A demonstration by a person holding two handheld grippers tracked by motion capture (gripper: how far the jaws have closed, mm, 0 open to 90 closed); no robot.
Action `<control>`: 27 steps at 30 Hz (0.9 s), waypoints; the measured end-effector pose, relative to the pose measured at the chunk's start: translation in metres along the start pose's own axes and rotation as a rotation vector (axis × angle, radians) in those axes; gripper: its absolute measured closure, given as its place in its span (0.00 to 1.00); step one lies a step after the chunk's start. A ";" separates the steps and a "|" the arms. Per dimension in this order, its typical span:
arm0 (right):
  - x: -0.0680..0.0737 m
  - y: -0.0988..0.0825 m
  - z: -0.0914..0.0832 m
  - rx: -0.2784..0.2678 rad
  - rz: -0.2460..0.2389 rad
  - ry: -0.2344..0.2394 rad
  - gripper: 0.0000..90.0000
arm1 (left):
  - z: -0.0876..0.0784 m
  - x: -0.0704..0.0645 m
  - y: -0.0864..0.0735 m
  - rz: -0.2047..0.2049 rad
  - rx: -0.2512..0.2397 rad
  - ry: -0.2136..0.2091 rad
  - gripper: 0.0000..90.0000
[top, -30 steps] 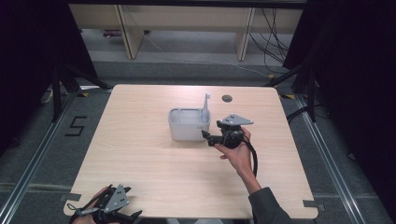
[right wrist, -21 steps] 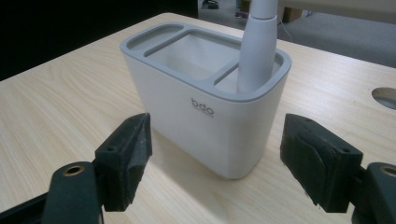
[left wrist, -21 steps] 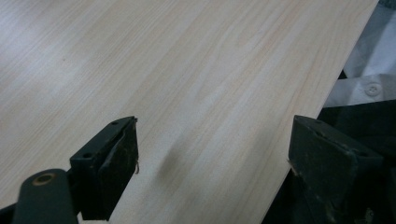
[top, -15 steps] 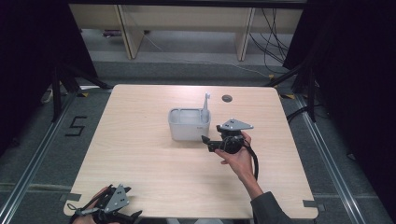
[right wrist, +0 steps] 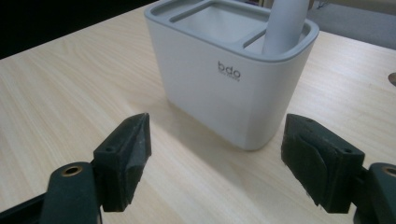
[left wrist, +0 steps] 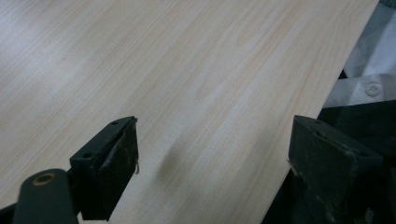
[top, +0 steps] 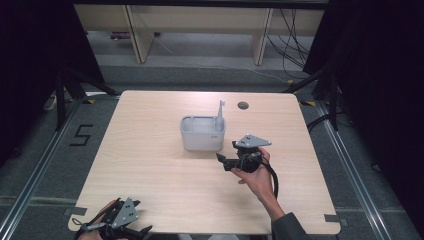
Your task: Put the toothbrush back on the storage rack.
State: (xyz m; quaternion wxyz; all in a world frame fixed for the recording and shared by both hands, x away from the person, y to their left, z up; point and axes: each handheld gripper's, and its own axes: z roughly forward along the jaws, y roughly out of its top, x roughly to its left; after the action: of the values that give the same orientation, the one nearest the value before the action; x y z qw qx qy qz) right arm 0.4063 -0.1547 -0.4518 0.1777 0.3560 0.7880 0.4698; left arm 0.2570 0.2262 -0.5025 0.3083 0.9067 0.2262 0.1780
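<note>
1. The right gripper (right wrist: 215,163) has its jaws wide with nothing between them, just beside the holder (top: 202,133).
2. The left gripper (left wrist: 212,163), jaws wide too, sits at the tabletop (top: 150,165) near edge.
3. The toothbrush (top: 220,112) stands upright in the holder's right compartment, long axis vertical, head up.
4. Judging by this, the placing looks done; next calls for backing clear.

Tabletop (top: 150,165) evenly lit from above, surroundings dark. Soft shadow beside holder (right wrist: 233,79). Left tongs (left wrist: 215,163) close-up slightly blurred, grainy.
</note>
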 end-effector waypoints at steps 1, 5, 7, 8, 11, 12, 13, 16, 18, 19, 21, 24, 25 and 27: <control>0.001 -0.002 -0.001 0.000 0.011 0.000 0.28 | 0.000 0.000 0.000 0.001 0.000 0.001 0.18; 0.005 -0.007 -0.004 0.020 0.008 0.003 0.28 | 0.001 -0.001 0.000 -0.017 -0.012 0.003 0.18; 0.004 -0.009 -0.003 0.017 -0.017 0.014 0.28 | 0.000 0.000 0.000 -0.009 -0.005 0.001 0.18; 0.005 -0.010 -0.004 0.020 -0.003 0.014 0.28 | 0.000 0.000 0.000 0.001 0.002 0.006 0.18; 0.008 -0.013 -0.005 0.024 0.000 0.005 0.28 | 0.001 -0.001 0.000 -0.017 -0.008 0.005 0.18; 0.008 -0.013 -0.007 0.035 -0.007 0.014 0.28 | 0.001 -0.001 0.000 -0.024 -0.009 0.007 0.18; 0.008 -0.014 -0.007 0.033 -0.013 0.013 0.28 | 0.001 -0.001 0.000 -0.025 -0.014 0.006 0.18; 0.009 -0.017 -0.009 0.036 -0.009 0.020 0.27 | 0.001 -0.001 -0.001 -0.009 0.005 0.003 0.18; 0.010 -0.019 -0.010 0.040 -0.010 0.018 0.27 | 0.001 -0.001 0.000 -0.026 -0.009 0.008 0.18; 0.011 -0.021 -0.010 0.044 -0.005 0.018 0.27 | 0.001 -0.002 0.000 -0.029 -0.016 0.005 0.18; 0.012 -0.024 -0.010 0.043 0.002 0.026 0.27 | 0.002 -0.003 -0.001 -0.044 -0.025 0.004 0.18; 0.013 -0.027 -0.013 0.058 0.020 0.024 0.26 | 0.002 -0.002 -0.001 -0.032 -0.021 0.009 0.18; 0.013 -0.029 -0.014 0.054 0.006 0.024 0.26 | 0.002 -0.002 -0.001 -0.032 -0.024 0.008 0.18; 0.013 -0.031 -0.013 0.050 0.006 0.039 0.25 | 0.002 -0.002 -0.001 -0.026 -0.014 -0.001 0.18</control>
State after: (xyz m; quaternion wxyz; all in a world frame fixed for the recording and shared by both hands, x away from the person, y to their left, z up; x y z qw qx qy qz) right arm 0.3771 -0.1629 -0.4710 0.1520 0.3535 0.8016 0.4576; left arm 0.2557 0.2247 -0.5049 0.3170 0.9016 0.2364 0.1752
